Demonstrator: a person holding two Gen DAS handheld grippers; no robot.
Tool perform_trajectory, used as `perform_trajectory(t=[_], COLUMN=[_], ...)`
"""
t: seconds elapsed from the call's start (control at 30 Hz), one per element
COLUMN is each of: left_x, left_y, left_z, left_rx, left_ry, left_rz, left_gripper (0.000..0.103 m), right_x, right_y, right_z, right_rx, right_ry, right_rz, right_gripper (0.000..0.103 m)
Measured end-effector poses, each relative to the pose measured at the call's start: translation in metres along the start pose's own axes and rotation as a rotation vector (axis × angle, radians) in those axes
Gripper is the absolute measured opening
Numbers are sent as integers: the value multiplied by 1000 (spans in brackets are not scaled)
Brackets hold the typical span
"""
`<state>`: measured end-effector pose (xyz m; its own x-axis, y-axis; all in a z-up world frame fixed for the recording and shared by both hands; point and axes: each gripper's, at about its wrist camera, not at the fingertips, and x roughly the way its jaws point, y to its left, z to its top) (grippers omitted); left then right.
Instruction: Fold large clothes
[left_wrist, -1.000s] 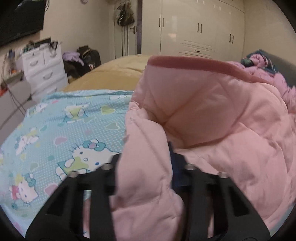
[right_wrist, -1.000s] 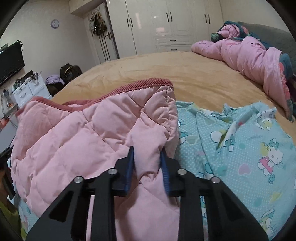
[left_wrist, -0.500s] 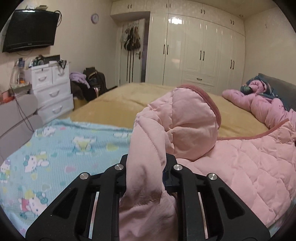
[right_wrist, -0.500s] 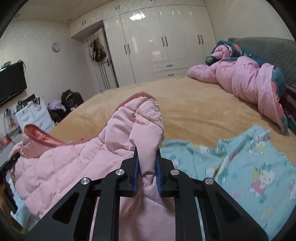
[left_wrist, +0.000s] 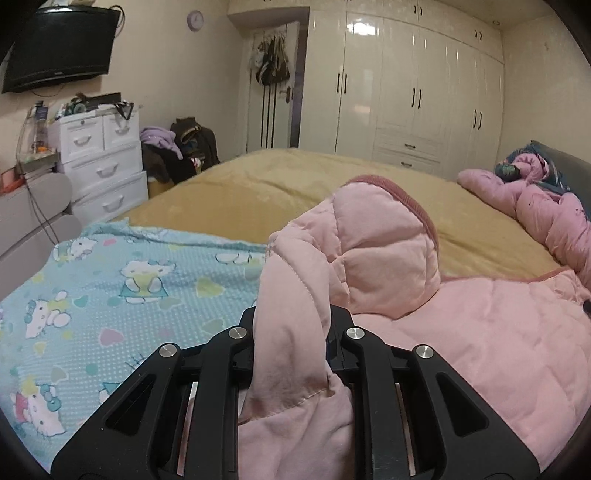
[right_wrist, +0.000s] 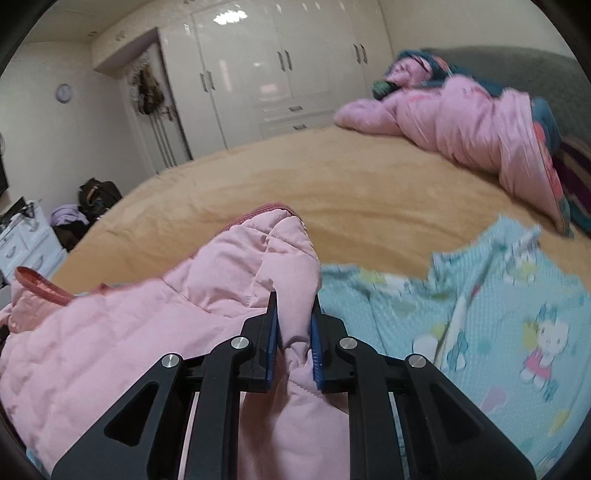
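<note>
The pink quilted jacket (left_wrist: 388, 266) lies bunched at the near edge of the bed (left_wrist: 258, 188), partly over a teal cartoon-print blanket (left_wrist: 110, 295). The left tool (left_wrist: 291, 328) is clamped on a gathered fold of the jacket; its jaws have just been closing, with the padded fabric pinched between them. The right tool (right_wrist: 293, 325) is likewise clamped on another fold of the same jacket (right_wrist: 147, 332), its jaws also just closed on the cloth, blue pads (right_wrist: 272, 343) pressing both sides. In the left view the jacket's ribbed hem rises toward 12 o'clock and the body spreads toward 3 o'clock; in the right view the body trails toward 9 o'clock. Judged step: lift and spread the garment for a fold. Keep both grips firm, raise the two tools evenly, draw them apart until the fabric hangs taut, then lay it flat on the open bed toward 12 o'clock. Slippage of the thick padding is the likely fault.
</note>
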<state>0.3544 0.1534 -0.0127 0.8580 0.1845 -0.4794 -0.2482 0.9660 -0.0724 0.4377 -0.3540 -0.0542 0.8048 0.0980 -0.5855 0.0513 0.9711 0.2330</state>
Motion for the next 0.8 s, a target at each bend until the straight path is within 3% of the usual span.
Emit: perform_trajectory(t=[0.43, 0.8], left_x=[71, 74], left_y=[-10, -14], left_z=[-20, -23], left_rx=[78, 88], left_ry=[184, 219], left_rz=[18, 19], left_gripper=[26, 28], right_x=[41, 46], right_y=[-16, -16], right_z=[-30, -35], right_rx=[97, 112], right_ry=[132, 168], right_rz=[-36, -31], right_gripper=[20, 25])
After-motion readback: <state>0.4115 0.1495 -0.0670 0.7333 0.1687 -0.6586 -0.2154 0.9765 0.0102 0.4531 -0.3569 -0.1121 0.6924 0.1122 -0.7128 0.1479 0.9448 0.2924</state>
